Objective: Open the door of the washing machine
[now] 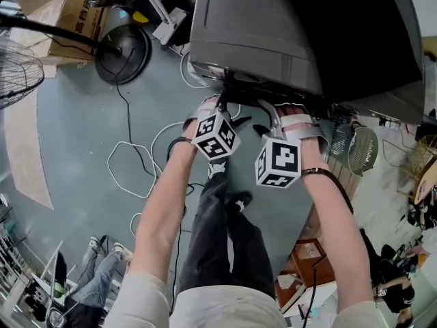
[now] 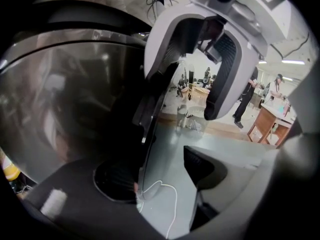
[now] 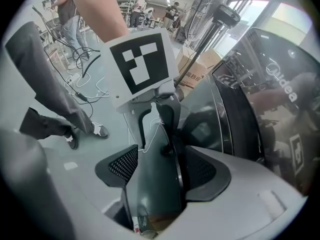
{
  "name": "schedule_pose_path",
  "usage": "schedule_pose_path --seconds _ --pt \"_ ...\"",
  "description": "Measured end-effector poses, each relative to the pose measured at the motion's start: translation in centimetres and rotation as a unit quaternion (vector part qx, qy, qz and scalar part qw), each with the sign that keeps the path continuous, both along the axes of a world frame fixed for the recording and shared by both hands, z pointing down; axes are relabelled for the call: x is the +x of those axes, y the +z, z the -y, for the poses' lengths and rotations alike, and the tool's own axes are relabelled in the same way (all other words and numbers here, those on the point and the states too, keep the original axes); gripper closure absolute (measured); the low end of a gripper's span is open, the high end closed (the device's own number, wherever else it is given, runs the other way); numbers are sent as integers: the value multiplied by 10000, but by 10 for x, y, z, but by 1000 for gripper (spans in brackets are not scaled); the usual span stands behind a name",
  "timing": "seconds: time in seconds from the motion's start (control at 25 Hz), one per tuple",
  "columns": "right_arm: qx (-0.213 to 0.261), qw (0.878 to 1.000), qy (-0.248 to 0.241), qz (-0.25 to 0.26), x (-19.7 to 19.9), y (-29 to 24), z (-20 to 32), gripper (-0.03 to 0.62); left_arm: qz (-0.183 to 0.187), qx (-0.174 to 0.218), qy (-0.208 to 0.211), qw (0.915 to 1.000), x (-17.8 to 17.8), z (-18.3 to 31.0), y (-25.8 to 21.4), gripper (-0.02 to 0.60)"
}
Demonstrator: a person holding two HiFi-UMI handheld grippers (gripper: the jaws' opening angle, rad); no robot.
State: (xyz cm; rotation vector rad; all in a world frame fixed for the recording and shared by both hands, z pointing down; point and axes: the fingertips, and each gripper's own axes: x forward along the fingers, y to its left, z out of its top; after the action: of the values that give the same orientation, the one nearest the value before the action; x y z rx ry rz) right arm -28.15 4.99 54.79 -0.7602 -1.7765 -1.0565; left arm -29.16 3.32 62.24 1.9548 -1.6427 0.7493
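The washing machine (image 1: pixel 259 26) stands directly in front of the person, with its dark round door (image 2: pixel 75 109) on the front. The door's rim lies between the spread, unclenched jaws of the left gripper (image 2: pixel 160 176) and of the right gripper (image 3: pixel 160 171). A white cable (image 1: pixel 130 162) trails across the grey floor (image 1: pixel 82 128).

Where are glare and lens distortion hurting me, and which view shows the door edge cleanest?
Head view: even light, sharp; the door is a featureless dark slab. Left gripper view: heavy fisheye, black corners, reflections smear the door, near fingers soft. Right gripper view: reflections cover the glass, but the edge between the fingers reads cleanest.
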Motion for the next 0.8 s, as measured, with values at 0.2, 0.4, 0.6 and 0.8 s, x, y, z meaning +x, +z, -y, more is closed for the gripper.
schedule_pose_path --seconds 0.2,0.4,0.6,0.8 --pt "-93 9999 -37 -35 13 -5 -6 333 134 -8 109 9998 12 -11 0 303" --pt "-32 9956 -935 -13 105 -6 -41 387 -151 329 613 9975 101 -58 2 385" --pt "-110 9899 -1317 -506 154 -5 -50 382 -285 342 214 9988 145 -73 -1 383" --pt "16 9922 -1229 -208 182 -6 -53 382 -324 221 113 9992 186 -78 -2 379"
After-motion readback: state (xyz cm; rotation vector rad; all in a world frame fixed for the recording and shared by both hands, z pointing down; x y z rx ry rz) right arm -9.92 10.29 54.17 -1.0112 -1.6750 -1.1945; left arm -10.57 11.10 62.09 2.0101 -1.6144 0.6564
